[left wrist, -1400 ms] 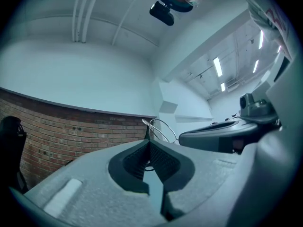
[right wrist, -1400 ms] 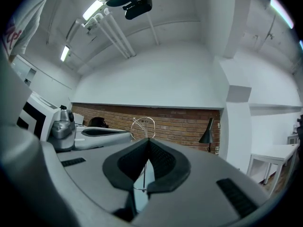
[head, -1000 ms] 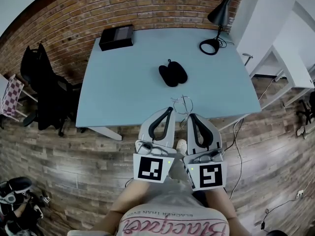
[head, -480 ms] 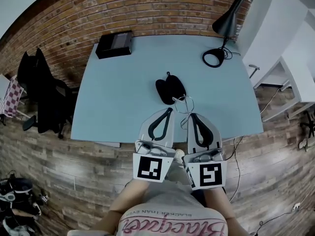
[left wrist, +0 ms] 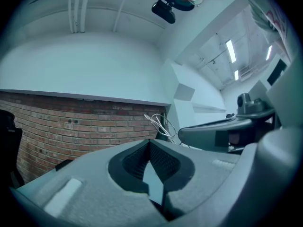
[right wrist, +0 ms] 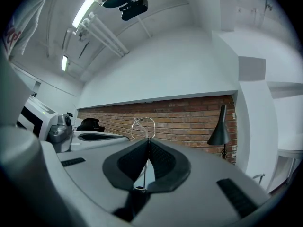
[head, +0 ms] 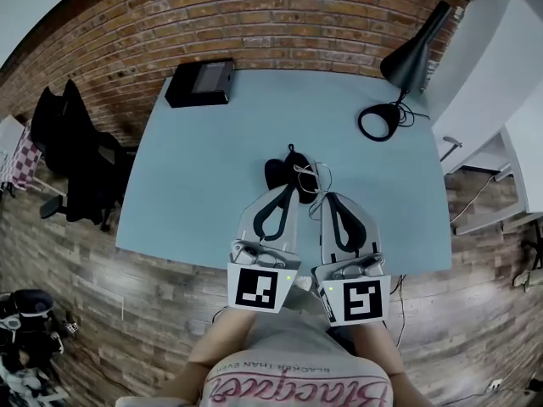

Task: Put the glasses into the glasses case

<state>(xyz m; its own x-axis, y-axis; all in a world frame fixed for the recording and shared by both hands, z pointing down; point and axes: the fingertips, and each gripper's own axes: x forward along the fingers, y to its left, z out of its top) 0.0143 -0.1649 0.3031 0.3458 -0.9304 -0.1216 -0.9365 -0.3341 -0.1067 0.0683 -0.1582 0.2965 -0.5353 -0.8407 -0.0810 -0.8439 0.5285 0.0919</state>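
So the right gripper (head: 323, 195) is clamped on the glasses (head: 309, 176), pinching a thin wire arm, and the frame pokes out past the tips at the right edge of the black case (head: 280, 172) mid-table (head: 212, 168). The left gripper (head: 294, 188) sits just beside it, jaws together with nothing in them

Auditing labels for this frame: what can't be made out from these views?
- Glasses case, head view: partly behind the left gripper and glasses; open or closed unclear.
- Glasses, right gripper view: only a thin wire loop shows above the fingers; lenses too small.
- Glasses-to-case contact, head view: they overlap; no depth.
- Black box, head view: too small to identify.
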